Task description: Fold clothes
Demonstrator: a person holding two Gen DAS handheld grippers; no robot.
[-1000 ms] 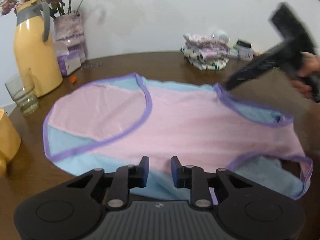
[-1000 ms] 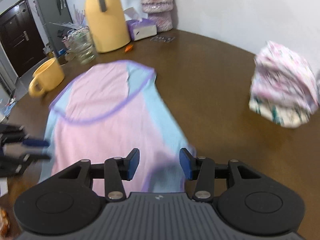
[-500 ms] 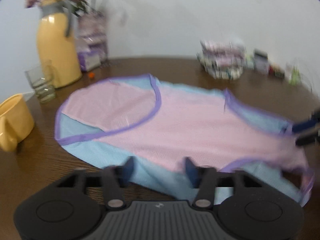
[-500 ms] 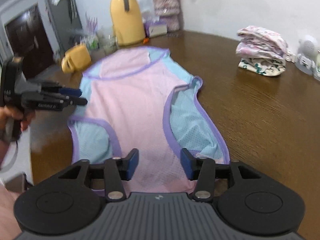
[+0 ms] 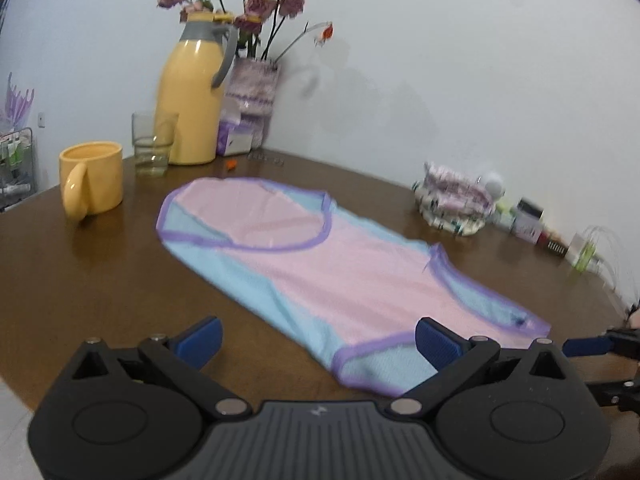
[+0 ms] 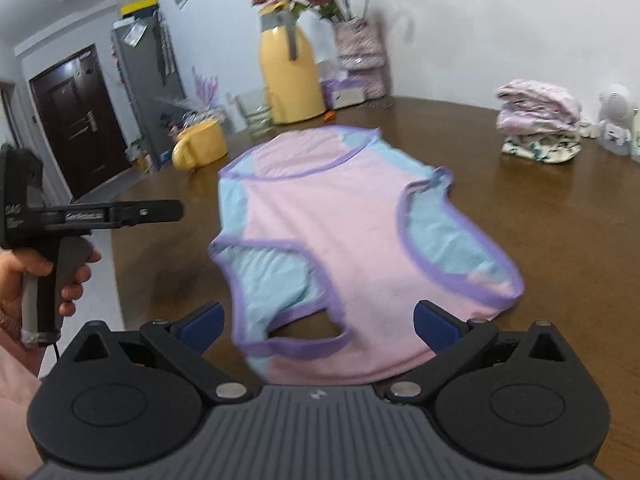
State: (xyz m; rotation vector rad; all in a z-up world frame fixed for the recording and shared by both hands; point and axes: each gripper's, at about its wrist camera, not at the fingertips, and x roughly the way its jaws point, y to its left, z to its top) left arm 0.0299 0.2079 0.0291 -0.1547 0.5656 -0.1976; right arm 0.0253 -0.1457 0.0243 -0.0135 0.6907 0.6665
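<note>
A sleeveless top (image 5: 340, 272), pink and light blue with purple trim, lies spread flat on the brown table (image 5: 80, 272). My left gripper (image 5: 318, 342) hovers at one long side, its jaws opening wide; only a trimmed corner shows between them, and neither pad touches the cloth. My right gripper (image 6: 319, 323) is low over the top (image 6: 340, 240) at its strap end, jaws also opening, with the purple edge between them and unpressed. In the right wrist view a hand holds the left gripper (image 6: 176, 212) off the table's left edge.
At the far end stand a yellow jug (image 5: 190, 108), a glass (image 5: 152, 148), a yellow mug (image 5: 94, 184), a flower vase (image 5: 254, 92) and a tissue box (image 5: 236, 140). A folded clothes pile (image 5: 456, 204) and small items line the wall side.
Both grippers' jaws have spread from narrow to wide. Both have drawn back off the top, the right one swinging round to its strap end. The top lies flat and let go.
</note>
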